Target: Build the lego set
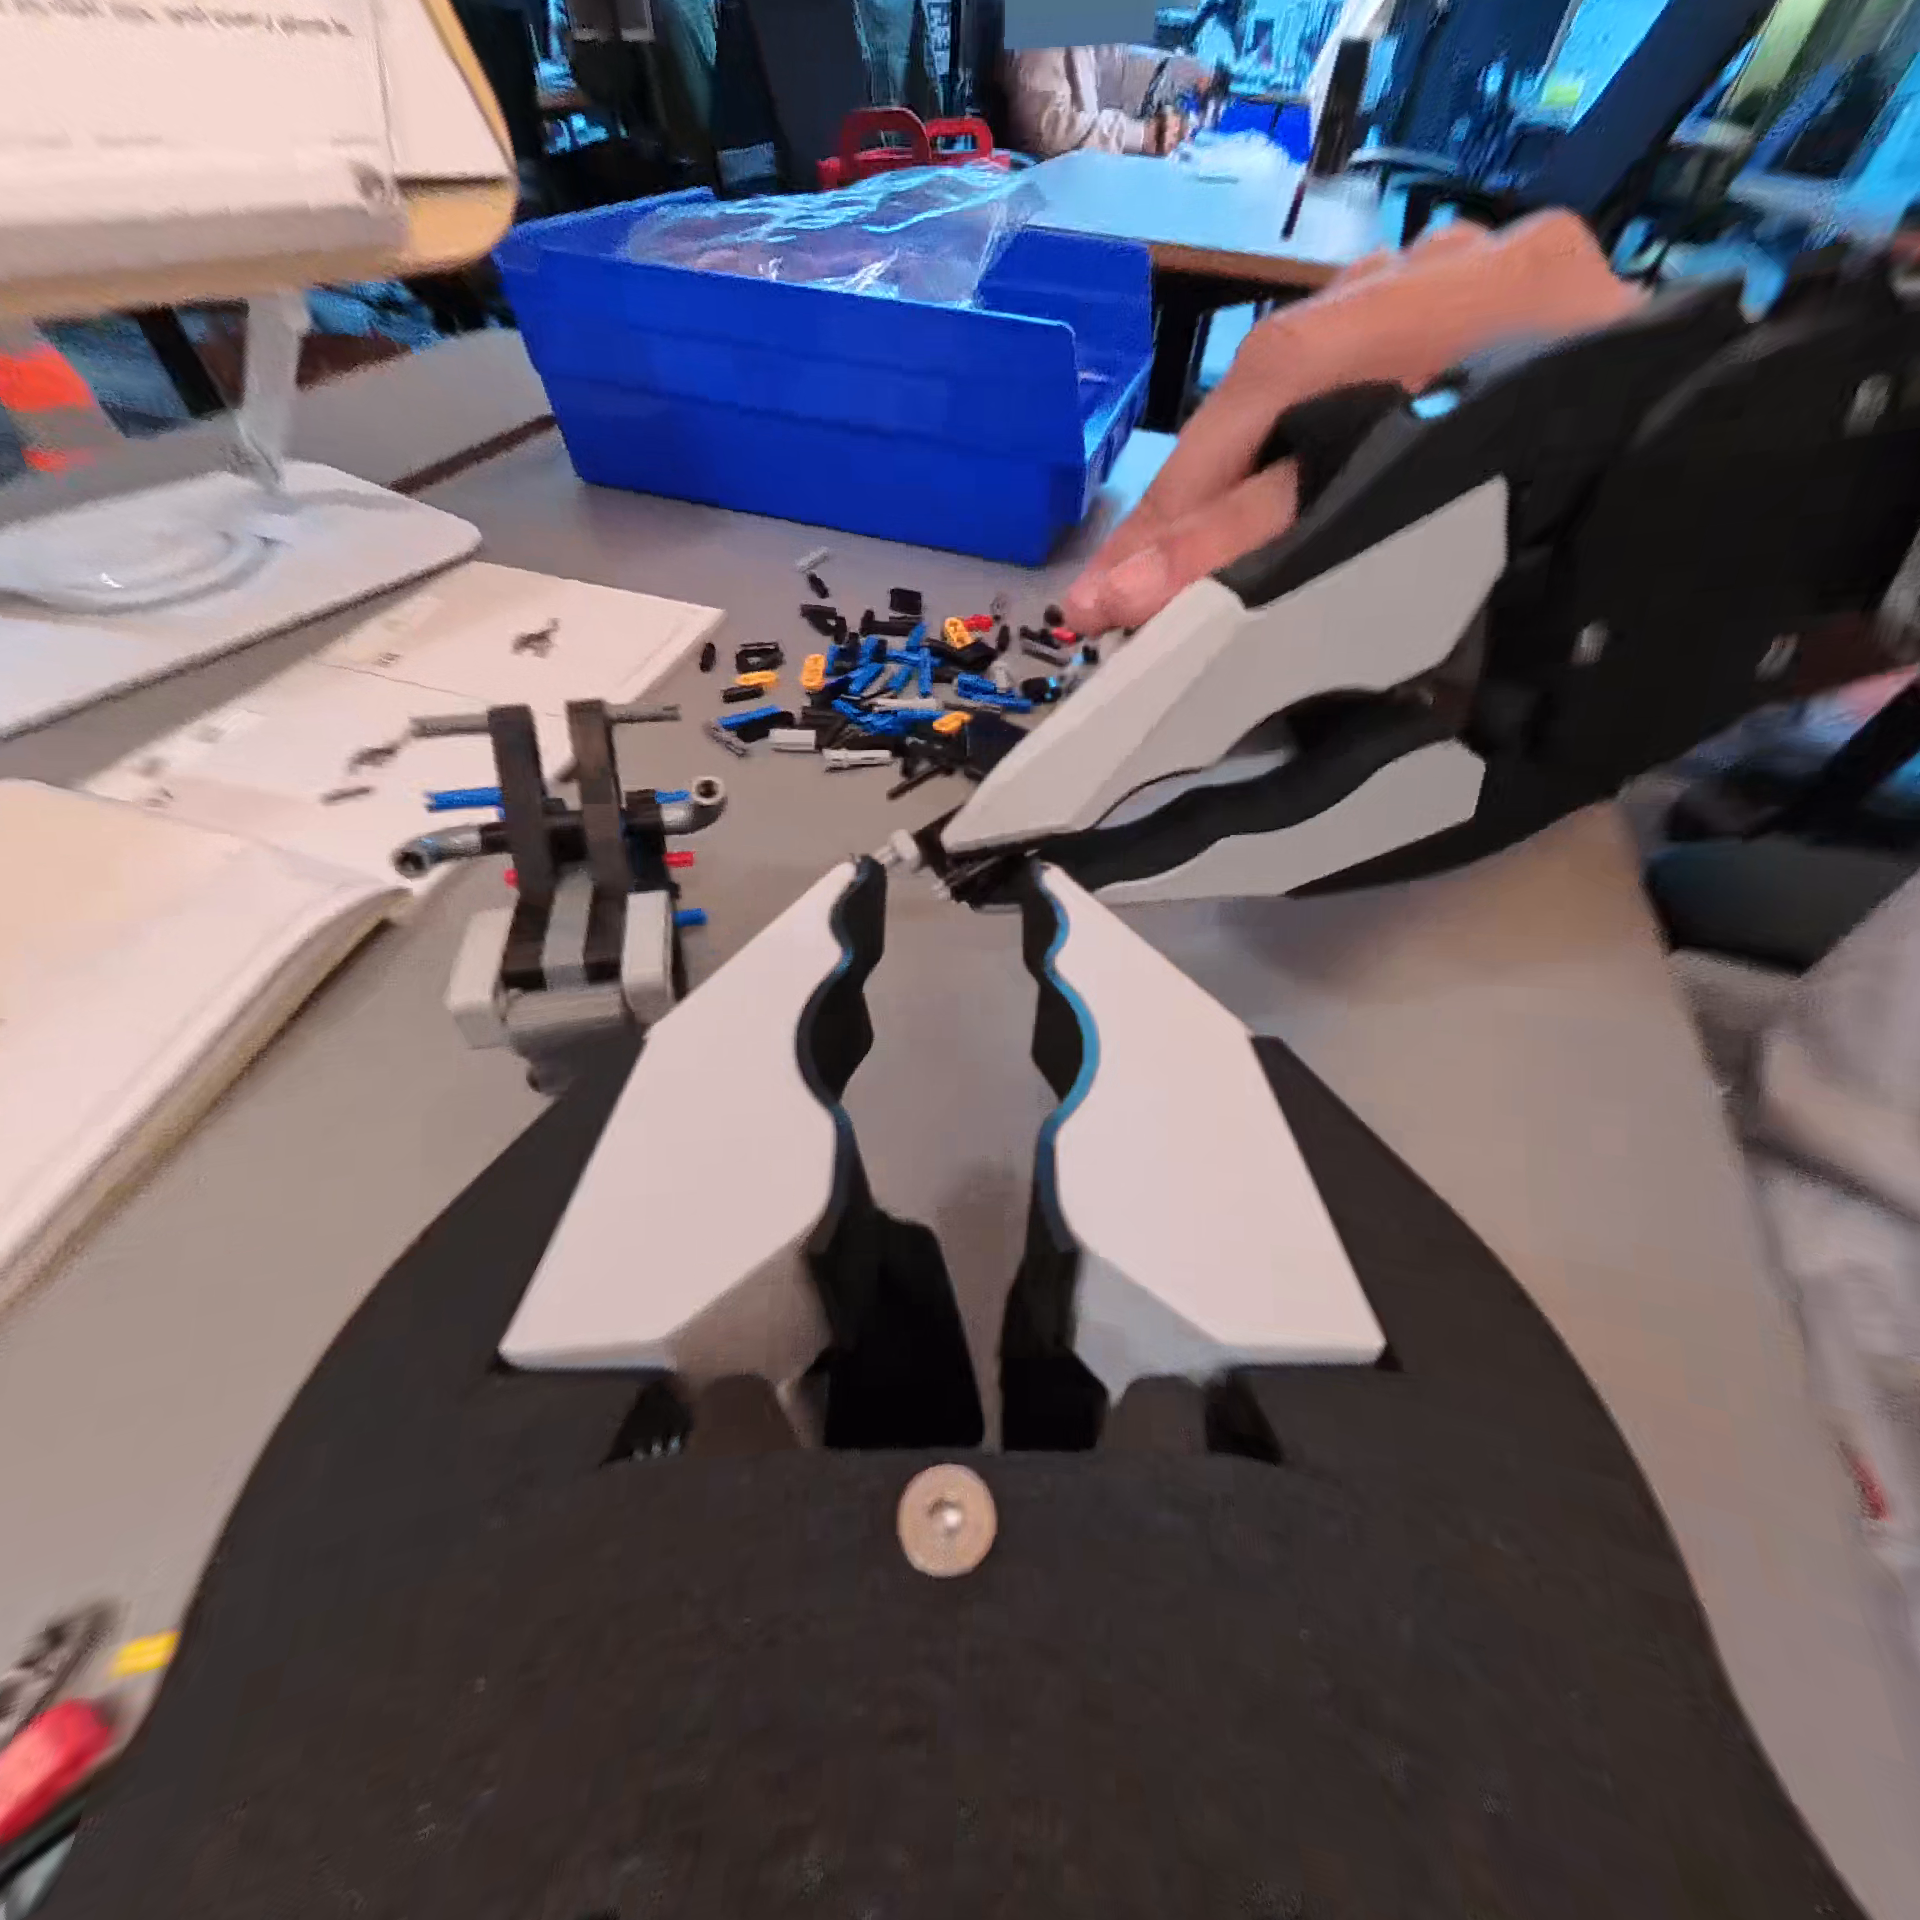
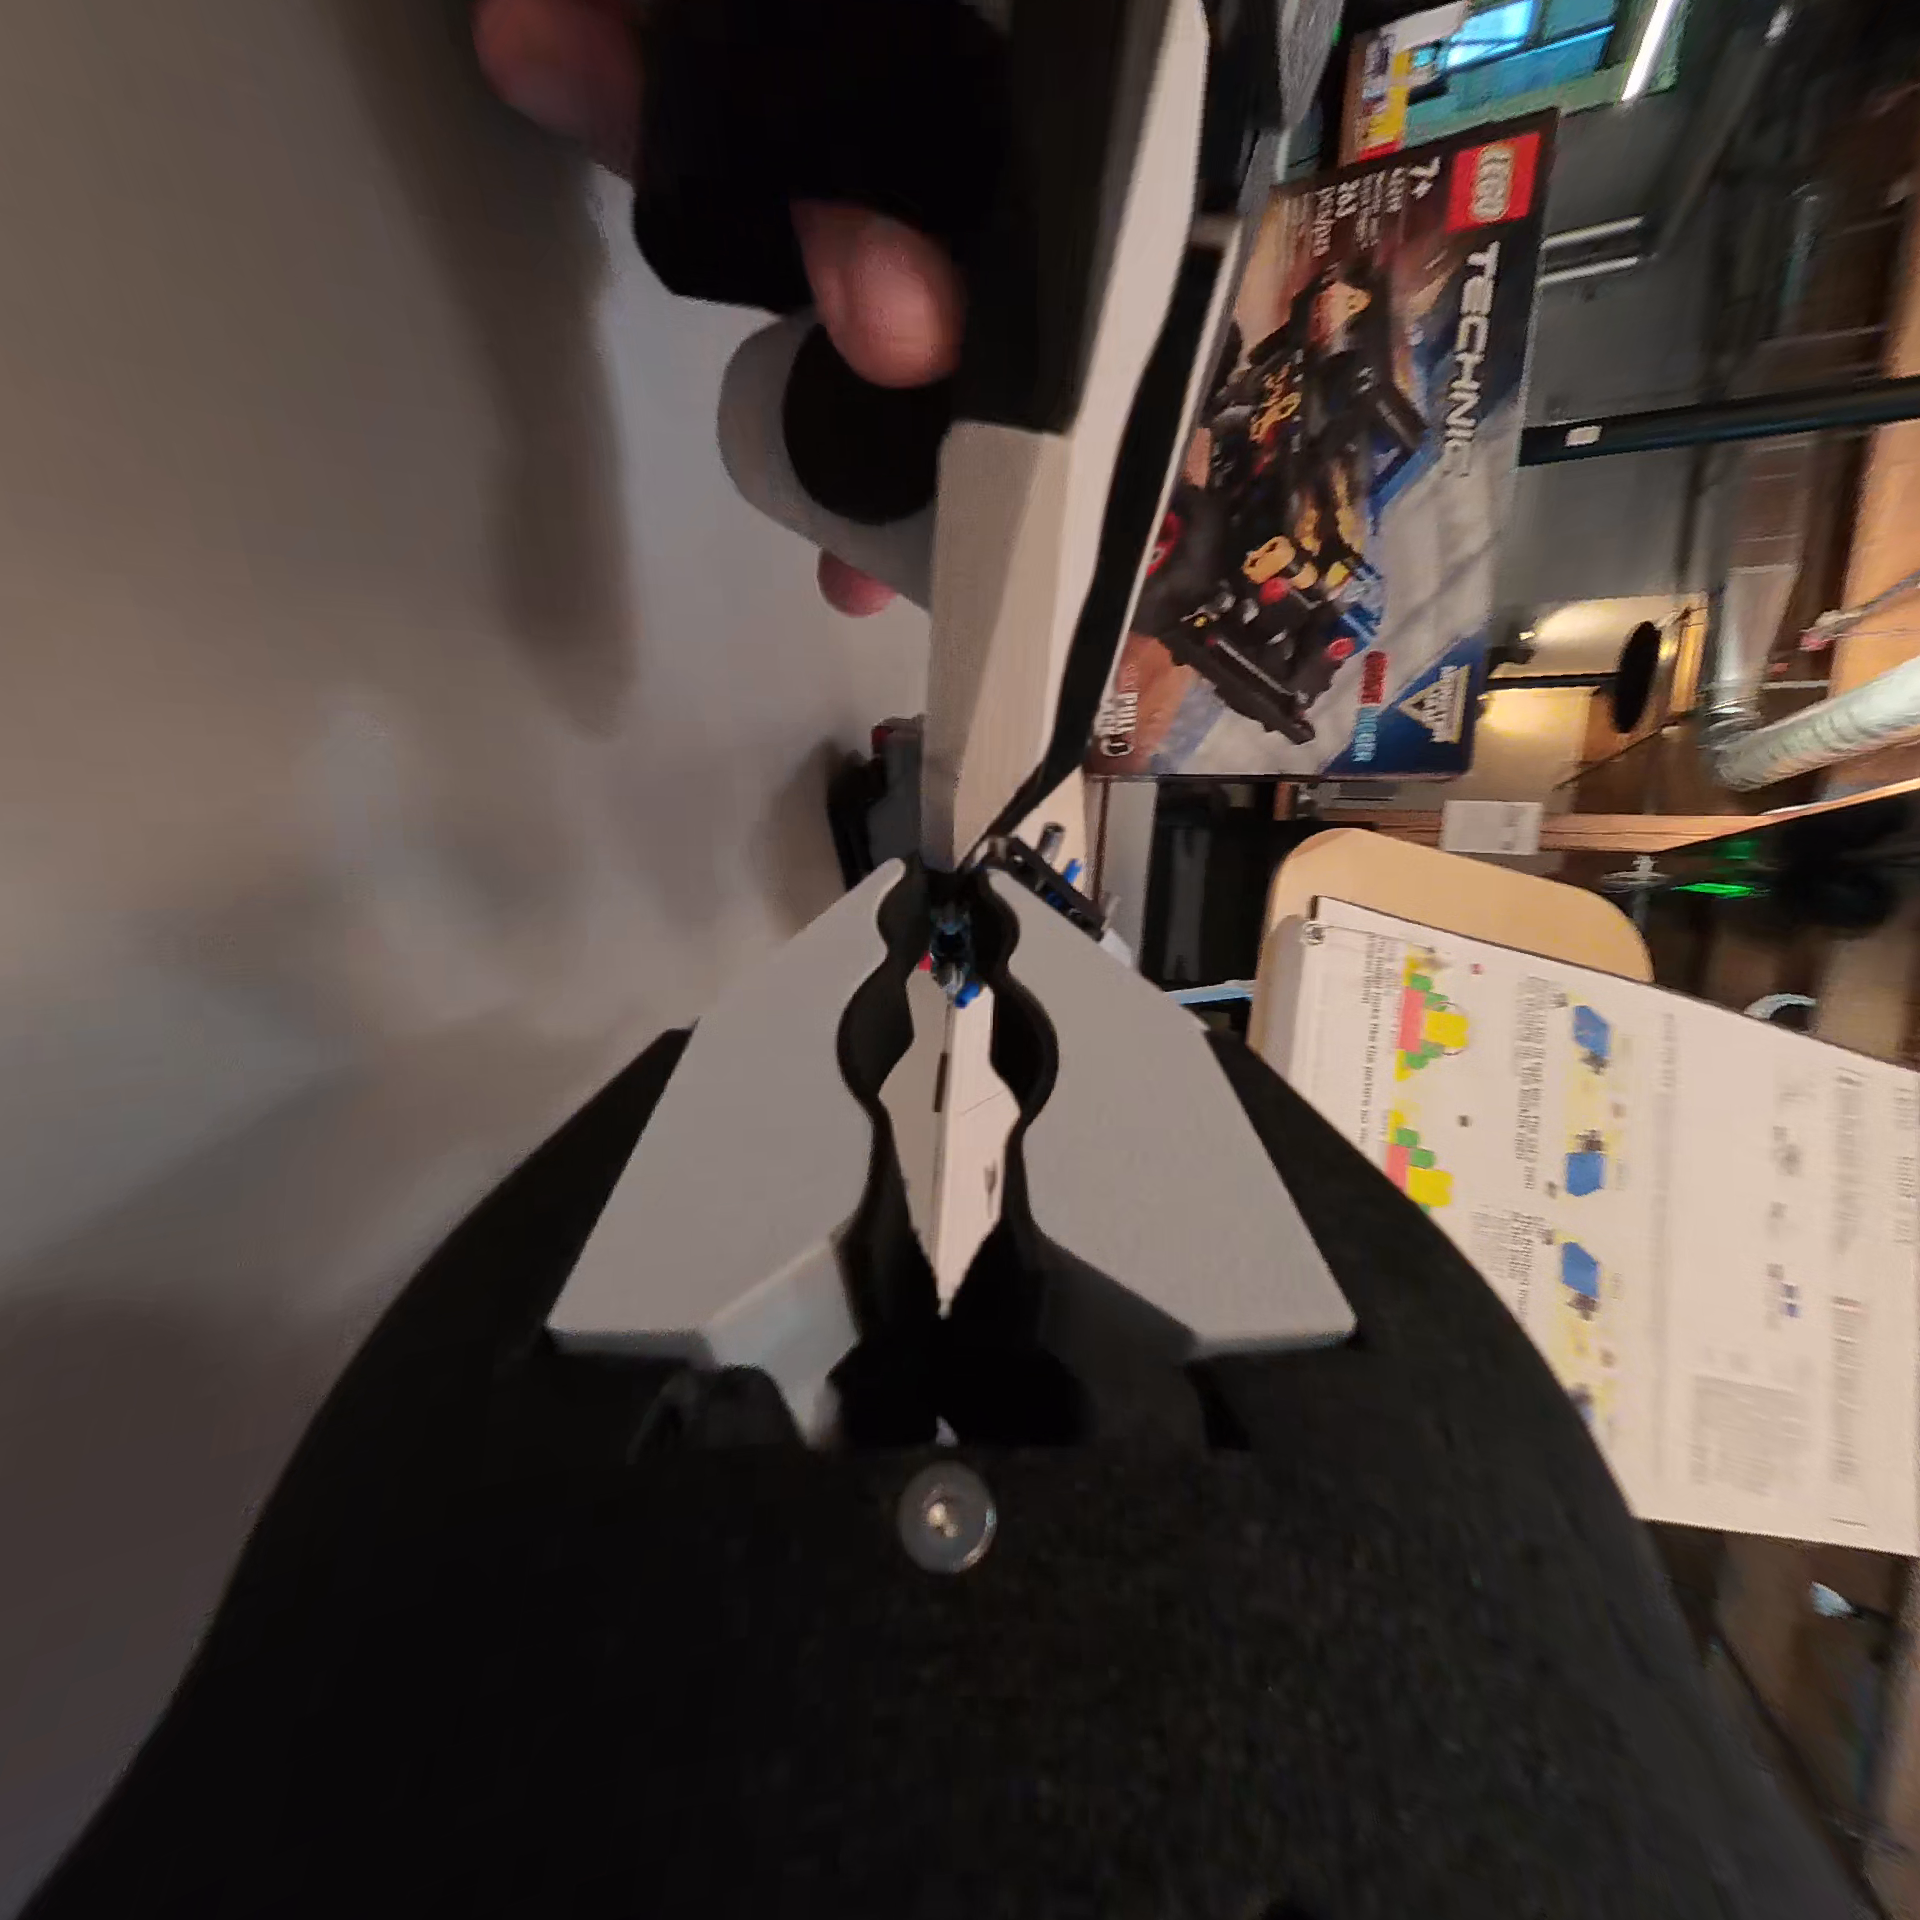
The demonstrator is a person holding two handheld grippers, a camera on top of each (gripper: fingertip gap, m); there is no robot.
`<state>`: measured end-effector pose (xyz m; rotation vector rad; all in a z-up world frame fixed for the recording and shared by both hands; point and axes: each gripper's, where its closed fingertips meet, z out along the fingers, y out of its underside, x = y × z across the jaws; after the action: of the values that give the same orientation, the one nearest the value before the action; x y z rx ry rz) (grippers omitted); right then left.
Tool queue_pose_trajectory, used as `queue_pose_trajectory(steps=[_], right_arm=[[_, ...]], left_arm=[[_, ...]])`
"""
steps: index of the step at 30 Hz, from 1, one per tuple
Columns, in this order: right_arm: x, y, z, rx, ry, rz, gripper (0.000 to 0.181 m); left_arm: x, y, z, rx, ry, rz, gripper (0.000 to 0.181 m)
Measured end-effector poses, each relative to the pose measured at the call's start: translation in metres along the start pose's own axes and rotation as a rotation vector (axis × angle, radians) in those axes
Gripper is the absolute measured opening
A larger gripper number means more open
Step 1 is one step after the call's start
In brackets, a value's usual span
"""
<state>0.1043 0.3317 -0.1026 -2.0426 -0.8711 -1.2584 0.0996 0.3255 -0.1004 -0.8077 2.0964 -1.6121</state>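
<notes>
Meeting tip to tip at mid-frame of the left wrist view, the two grippers hover over a grey bench (image 1: pixel 1351 1091). The left gripper (image 1: pixel 956 883) has its fingers apart, with bare bench showing down the gap between them. The right gripper (image 1: pixel 961 847) enters from the right edge, held by a hand (image 1: pixel 1320 416), its fingers clamped on a small black lego piece (image 1: pixel 971 868) with a pale grey end, which sits just at the tip of the left gripper's left finger.

In the right wrist view, rolled sideways, the right gripper (image 2: pixel 948 935) pinches that piece (image 2: pixel 948 951), dark with bits of blue, at its very tips; the left gripper (image 2: pixel 951 847) comes down from the top of the frame to meet it.

Left of centre in the left wrist view stands a partly built black and grey lego model (image 1: pixel 566 873) on the bench. Behind it lies an open instruction booklet (image 1: pixel 436 686), and a scatter of loose pieces (image 1: pixel 894 686) in blue, black and orange lies at upper centre before a blue bin (image 1: pixel 831 416). The lego box (image 2: pixel 1382 488) shows at the upper right of the right wrist view.
</notes>
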Motion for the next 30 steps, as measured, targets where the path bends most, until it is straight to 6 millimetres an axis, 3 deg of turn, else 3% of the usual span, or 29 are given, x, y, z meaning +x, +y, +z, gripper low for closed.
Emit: queue_pose_trajectory(steps=[4, 8, 12, 15, 21, 26, 30], right_arm=[[0.012, -0.004, 0.0, -0.003, 0.118, -0.039, 0.006], [0.015, -0.009, -0.003, 0.029, 0.174, -0.094, 0.006], [0.02, -0.011, -0.005, 0.06, 0.224, -0.122, 0.007], [0.018, -0.007, -0.003, 0.04, 0.212, -0.121, 0.007], [0.015, -0.014, -0.003, 0.11, 0.224, -0.125, 0.007], [0.017, -0.027, -0.01, 0.213, 0.238, -0.085, 0.007], [0.006, -0.028, -0.01, 0.247, 0.175, -0.099, 0.006]], left_arm=[[0.002, -0.007, -0.001, 0.036, 0.087, -0.173, 0.024], [0.007, -0.01, -0.004, 0.06, 0.143, -0.21, 0.021], [0.006, -0.013, -0.006, 0.08, 0.178, -0.244, 0.031], [0.008, -0.016, -0.009, 0.096, 0.201, -0.248, 0.041], [0.015, -0.017, -0.009, 0.092, 0.223, -0.223, 0.035], [0.028, -0.022, -0.015, 0.103, 0.359, -0.287, 0.031], [0.028, -0.012, -0.014, 0.043, 0.385, -0.282, 0.034]])
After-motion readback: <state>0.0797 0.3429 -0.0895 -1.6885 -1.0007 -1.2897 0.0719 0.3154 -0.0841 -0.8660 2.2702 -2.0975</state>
